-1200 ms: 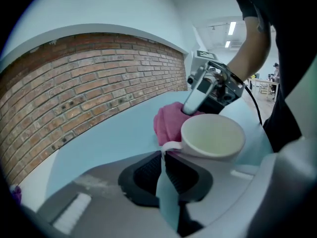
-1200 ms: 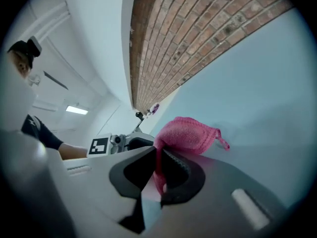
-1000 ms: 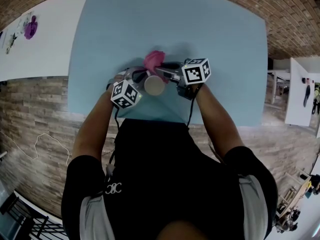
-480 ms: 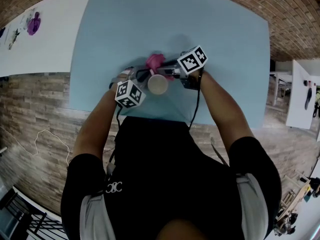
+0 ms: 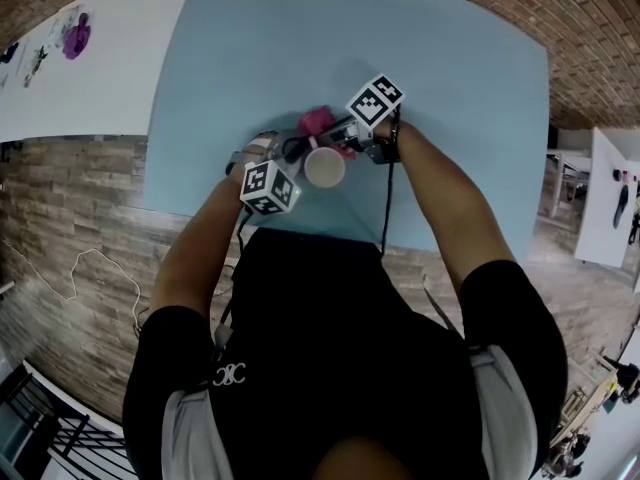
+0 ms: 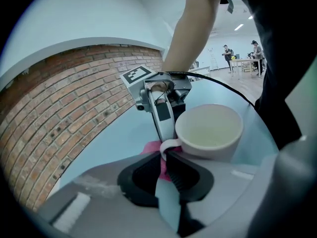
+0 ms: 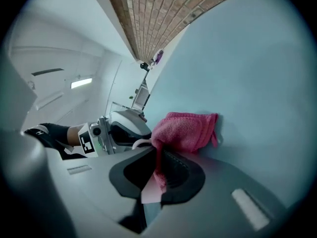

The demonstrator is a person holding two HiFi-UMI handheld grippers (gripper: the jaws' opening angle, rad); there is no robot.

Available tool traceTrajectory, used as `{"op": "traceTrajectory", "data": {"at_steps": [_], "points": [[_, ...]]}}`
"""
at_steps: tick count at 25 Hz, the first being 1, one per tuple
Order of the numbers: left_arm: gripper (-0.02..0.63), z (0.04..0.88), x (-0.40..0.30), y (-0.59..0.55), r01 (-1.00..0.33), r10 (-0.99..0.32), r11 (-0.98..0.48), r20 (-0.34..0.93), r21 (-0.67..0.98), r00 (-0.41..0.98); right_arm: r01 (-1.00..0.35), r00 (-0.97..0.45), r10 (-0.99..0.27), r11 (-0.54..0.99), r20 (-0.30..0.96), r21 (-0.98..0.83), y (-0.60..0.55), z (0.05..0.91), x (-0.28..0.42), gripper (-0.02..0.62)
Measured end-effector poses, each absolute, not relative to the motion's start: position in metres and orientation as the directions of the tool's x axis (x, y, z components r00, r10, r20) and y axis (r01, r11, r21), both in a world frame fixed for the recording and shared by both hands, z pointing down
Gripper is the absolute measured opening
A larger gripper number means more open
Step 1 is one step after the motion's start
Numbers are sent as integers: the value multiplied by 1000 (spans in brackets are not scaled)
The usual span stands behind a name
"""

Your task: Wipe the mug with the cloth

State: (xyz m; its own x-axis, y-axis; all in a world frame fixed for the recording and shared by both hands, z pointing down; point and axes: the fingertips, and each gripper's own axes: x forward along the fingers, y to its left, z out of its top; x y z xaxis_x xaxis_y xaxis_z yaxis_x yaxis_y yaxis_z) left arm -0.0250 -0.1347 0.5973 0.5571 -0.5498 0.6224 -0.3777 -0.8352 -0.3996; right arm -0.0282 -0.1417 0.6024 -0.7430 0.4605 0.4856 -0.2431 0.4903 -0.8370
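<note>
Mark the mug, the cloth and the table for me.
mug (image 6: 213, 152), left gripper view, outer wall.
cloth (image 7: 185, 130), right gripper view, middle of the bunched pink fold.
table (image 5: 350, 48), head view, bare blue top.

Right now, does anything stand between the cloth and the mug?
Nothing visible does. The cloth, pinched in the right tool, sits right beside the handle of the mug. The left tool, its jaws just opening, has that handle between them.
</note>
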Motion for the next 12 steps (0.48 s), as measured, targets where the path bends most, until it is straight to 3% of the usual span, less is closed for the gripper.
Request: {"op": "traceTrajectory", "data": {"at_steps": [5,12], "points": [[46,599,-29,-135,-433,-570,-819,623,-377,535,-240,-769,438,477,465,-846,-145,599,-22,40],[43,598,-36,-131,-565,-642,-747,605,-352,472,-250,-876,280,434,393,-865,-137,590,12,40]]}}
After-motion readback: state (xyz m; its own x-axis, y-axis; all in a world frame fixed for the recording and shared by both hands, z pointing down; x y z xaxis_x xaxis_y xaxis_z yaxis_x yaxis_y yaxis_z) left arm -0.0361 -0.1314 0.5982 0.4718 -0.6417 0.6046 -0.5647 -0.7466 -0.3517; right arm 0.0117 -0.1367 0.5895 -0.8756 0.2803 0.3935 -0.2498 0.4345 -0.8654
